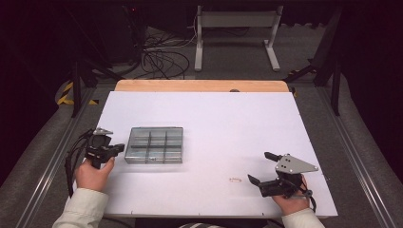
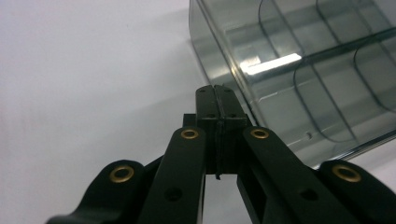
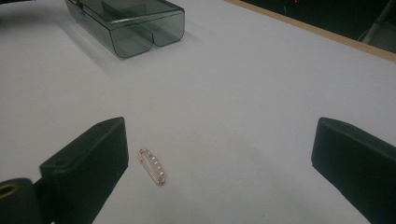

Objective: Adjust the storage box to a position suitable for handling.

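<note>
A smoky clear plastic organiser box (image 1: 154,145) with several compartments lies closed on the white table (image 1: 223,118), left of centre. My left gripper (image 1: 119,148) is shut with nothing between its jaws, its tips right at the box's left side; in the left gripper view the shut tips (image 2: 216,95) sit beside the box wall (image 2: 299,70). My right gripper (image 1: 261,167) stands wide open near the table's front right. A small gold pin with pale beads (image 3: 152,166) lies on the table just inside the right gripper's left jaw; from above the pin (image 1: 235,180) lies left of that gripper.
A wooden strip (image 1: 202,86) runs along the table's far edge. Behind it are floor cables (image 1: 157,57) and a white metal stand (image 1: 235,35). In the right gripper view the box (image 3: 126,23) lies far off at the upper left.
</note>
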`<state>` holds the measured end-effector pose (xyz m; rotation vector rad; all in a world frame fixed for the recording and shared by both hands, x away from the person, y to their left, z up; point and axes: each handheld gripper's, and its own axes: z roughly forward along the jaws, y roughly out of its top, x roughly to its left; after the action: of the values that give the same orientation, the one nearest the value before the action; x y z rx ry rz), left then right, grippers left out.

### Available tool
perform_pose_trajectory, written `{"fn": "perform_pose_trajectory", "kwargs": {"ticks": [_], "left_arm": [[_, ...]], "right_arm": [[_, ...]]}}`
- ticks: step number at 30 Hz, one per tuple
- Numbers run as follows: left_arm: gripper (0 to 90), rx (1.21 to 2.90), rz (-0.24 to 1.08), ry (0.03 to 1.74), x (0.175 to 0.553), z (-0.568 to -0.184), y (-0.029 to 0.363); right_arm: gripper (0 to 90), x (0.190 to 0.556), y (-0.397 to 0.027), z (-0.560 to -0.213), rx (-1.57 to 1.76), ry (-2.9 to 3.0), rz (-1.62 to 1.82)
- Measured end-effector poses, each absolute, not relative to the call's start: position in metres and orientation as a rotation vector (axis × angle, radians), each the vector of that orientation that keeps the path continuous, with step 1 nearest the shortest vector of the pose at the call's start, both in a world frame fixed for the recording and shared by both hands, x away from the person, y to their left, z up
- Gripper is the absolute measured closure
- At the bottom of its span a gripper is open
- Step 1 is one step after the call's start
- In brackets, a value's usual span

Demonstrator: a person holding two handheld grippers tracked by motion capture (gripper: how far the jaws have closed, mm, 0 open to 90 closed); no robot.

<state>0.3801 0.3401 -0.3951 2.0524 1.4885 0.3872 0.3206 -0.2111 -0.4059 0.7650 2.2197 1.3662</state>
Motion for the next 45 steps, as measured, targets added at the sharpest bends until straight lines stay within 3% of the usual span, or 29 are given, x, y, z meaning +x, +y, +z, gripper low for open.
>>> {"fn": "perform_pose_trajectory", "kwargs": {"ticks": [22, 45], "left_arm": [[90.0, 2.107, 0.264, 1.46, 0.39, -0.404, 0.333], [90.0, 2.199, 0.25, 1.275, 0.407, -0.403, 0.271]], "right_arm": [[4.1, 0.32, -0.211, -0.407, 0.76, 2.226, 1.361], [4.0, 0.319, -0.213, -0.41, 0.78, 2.24, 1.357]]}}
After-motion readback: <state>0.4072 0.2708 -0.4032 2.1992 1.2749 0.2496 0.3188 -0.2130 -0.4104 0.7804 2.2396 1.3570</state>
